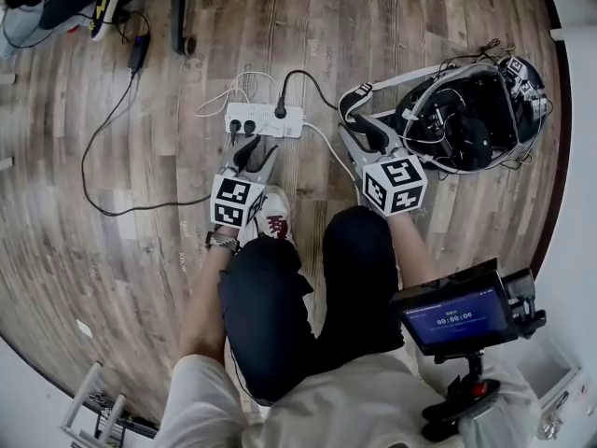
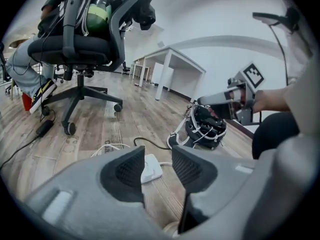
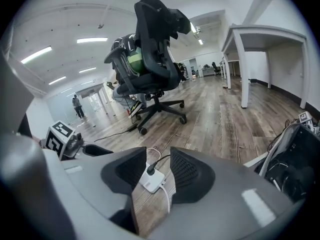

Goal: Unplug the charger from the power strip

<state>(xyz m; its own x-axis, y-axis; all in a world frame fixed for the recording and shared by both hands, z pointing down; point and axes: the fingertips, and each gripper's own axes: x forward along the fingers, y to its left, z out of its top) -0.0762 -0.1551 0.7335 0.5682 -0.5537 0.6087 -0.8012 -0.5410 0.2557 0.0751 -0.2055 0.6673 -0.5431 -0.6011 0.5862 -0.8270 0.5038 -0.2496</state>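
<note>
Where a wooden plank floor (image 1: 448,26) spreads across an open, white-walled room, one black office chair (image 2: 80,44) on castors and one white table (image 3: 265,34) are seen beyond the work.

One white power strip (image 1: 266,119) is laid flat on the floor, just far of the person's knees. One black charger (image 1: 280,110) is plugged into its top toward the right end, and its black cable (image 1: 297,71) curves off to the right. Thin white cables (image 1: 224,96) are looped on the floor just far of the strip. A second black cable (image 1: 140,209) is trailed over the floor at the left, leading from a small black adapter (image 1: 138,52).

At the right, well apart from the strip, one black bundle of gear (image 1: 466,110) with white straps is set down and filled with tangled wires. Whether it is a bag cannot be told.

Two grippers are held close to the strip. The left gripper (image 1: 250,152) is just near of its left end, and the right gripper (image 1: 368,136) is off to the right of its right end. The fingers of both are parted and nothing is gripped. The strip is seen on the floor through each gap.
</note>
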